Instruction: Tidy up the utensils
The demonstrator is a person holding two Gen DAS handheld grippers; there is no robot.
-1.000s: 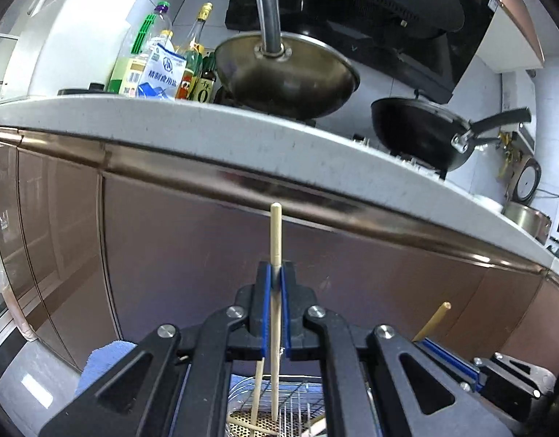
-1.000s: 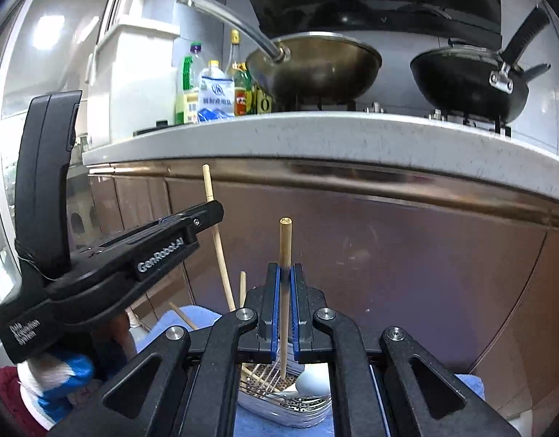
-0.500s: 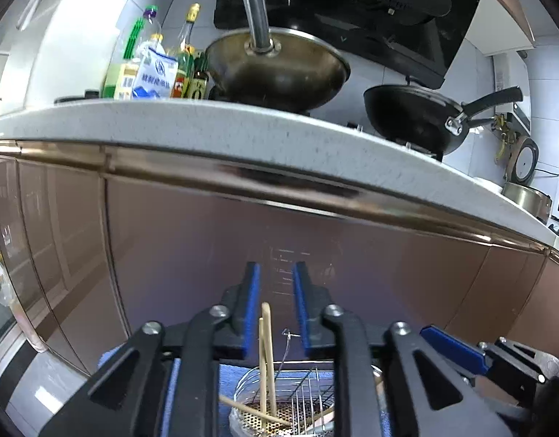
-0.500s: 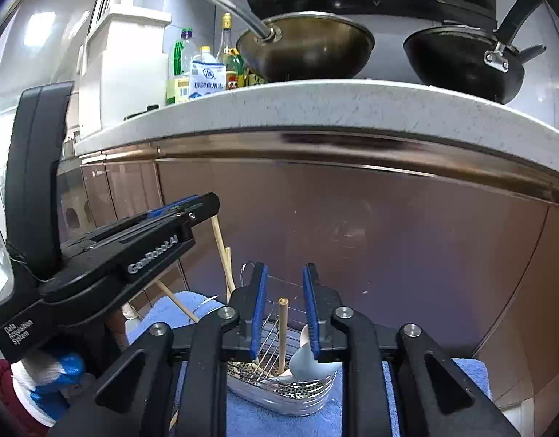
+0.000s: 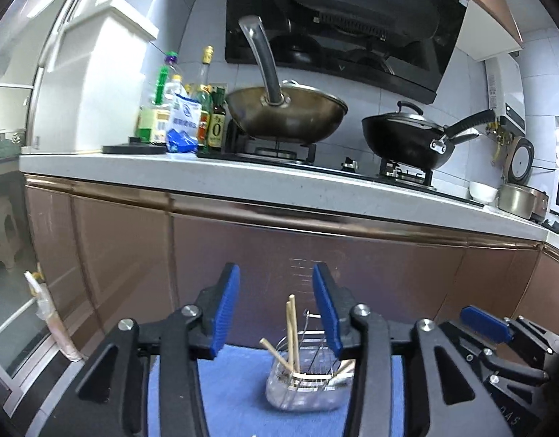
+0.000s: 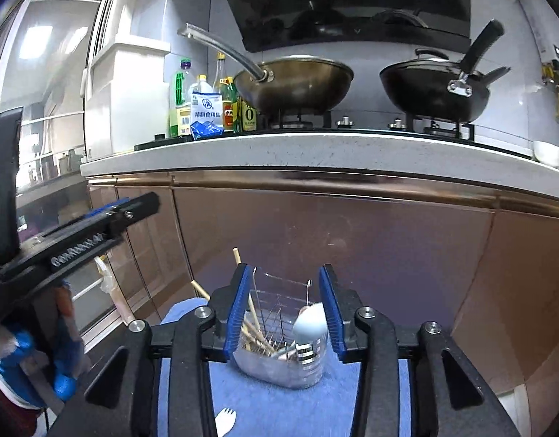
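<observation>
A clear utensil holder (image 5: 304,388) with a wire rack stands on a blue towel (image 5: 235,400). Wooden chopsticks (image 5: 292,331) lean in its left part. In the right wrist view the same holder (image 6: 279,360) also carries chopsticks (image 6: 254,322) and a pale spoon (image 6: 310,322). My left gripper (image 5: 276,306) hangs back from the holder, jaws opening, nothing between its blue pads (image 5: 224,309). My right gripper (image 6: 283,306) is likewise back from the holder, jaws opening and empty. A white spork (image 6: 225,420) lies on the towel near the front.
Brown cabinet doors (image 5: 315,266) rise right behind the holder under a white counter (image 5: 243,182). A steel wok (image 5: 284,114), a black pan (image 5: 406,142) and several bottles (image 5: 177,109) stand on it. The left tool (image 6: 79,240) and a gloved hand (image 6: 20,364) fill the right view's left side.
Both grippers have let go of their chopsticks, which now stand in the holder. Both sets of jaws have spread and both grippers have pulled back and up from the holder.
</observation>
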